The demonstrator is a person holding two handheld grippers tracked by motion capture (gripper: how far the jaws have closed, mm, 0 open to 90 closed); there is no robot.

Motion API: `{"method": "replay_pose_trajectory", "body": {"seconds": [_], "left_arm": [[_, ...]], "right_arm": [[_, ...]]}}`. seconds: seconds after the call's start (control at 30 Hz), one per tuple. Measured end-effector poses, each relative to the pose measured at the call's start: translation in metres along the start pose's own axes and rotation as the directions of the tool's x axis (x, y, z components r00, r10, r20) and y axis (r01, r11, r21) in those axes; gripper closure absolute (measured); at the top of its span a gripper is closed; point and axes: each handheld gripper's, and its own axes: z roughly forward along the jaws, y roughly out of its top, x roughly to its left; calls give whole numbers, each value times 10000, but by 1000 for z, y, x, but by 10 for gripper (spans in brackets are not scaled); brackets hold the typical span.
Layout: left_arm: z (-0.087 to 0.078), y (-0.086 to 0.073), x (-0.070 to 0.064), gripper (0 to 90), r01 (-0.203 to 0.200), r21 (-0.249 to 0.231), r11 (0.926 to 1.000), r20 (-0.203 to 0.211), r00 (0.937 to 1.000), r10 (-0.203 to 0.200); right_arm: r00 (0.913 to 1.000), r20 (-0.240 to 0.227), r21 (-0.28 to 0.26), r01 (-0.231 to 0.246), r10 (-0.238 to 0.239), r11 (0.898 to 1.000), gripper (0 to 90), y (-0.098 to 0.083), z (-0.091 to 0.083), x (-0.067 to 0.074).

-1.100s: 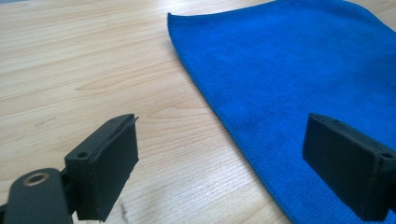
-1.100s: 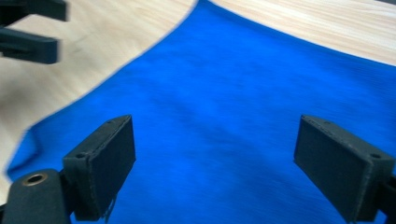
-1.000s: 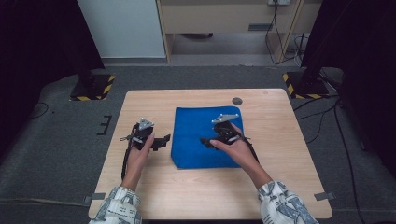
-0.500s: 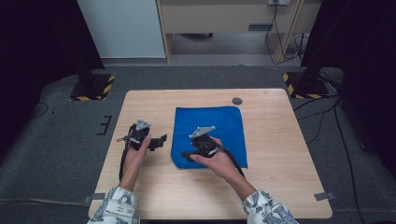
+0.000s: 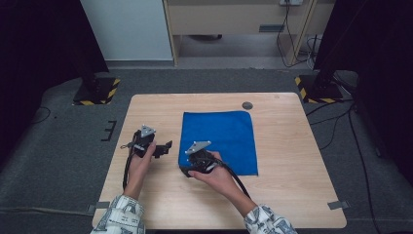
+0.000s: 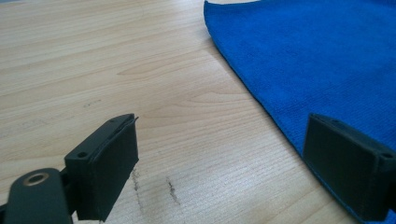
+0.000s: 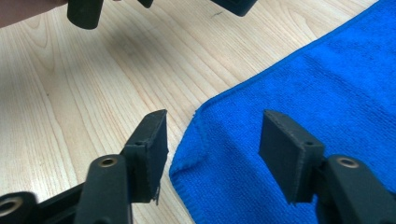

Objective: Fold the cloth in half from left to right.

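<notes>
- Two grippers work near one blue cloth [image 5: 220, 140], which lies flat on the wooden table [image 5: 282, 204]; every place below is given relative to that cloth.
- Nearest the person, the right gripper [image 7: 212, 154] sits at the cloth's near left corner. Its jaws have just been closing and stand half spread, with the corner between them and the pads not yet pressing on it.
- Judging by this, the step in hand is the grasp of that corner, probably to start a fold or a lift.
- The next move calls for lowering the pads until one slides under the hem, then pinching the fabric without catching the table.
- Just left of the cloth's left edge, the left gripper [image 6: 233, 163] hovers over bare wood, its jaws spread wide and empty; one pad overlaps the cloth's edge in the left gripper view.
- The cloth looks like soft microfibre with a fine nap and a stitched hem, roughly square, and its near corner curls up slightly.
- The table is pale laminate with a wood grain, smooth, with a few dark scuffs.
- Beyond the cloth's far edge, a small round grey disc [image 5: 247, 105] is set in the tabletop.
</notes>
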Motion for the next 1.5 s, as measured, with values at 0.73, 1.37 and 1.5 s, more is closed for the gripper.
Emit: {"method": "replay_pose_trajectory", "body": {"seconds": [0.73, 1.37, 1.5], "left_arm": [[2, -3, 2, 101, 140, 43, 9999, 99, 9999, -140], [-2, -3, 5, 102, 310, -101, 9995, 108, 9995, -309], [-2, -3, 5, 102, 345, -128, 9993, 178, 9993, -343]], "right_arm": [[9997, -53, 605, 239, -236, 9979, 455, -4, 25, 12], [10000, 32, 503, 45, -47, 9987, 771, -8, 27, 10], [9999, -109, 380, 26, -22, 9993, 817, -8, 26, 11]]}}
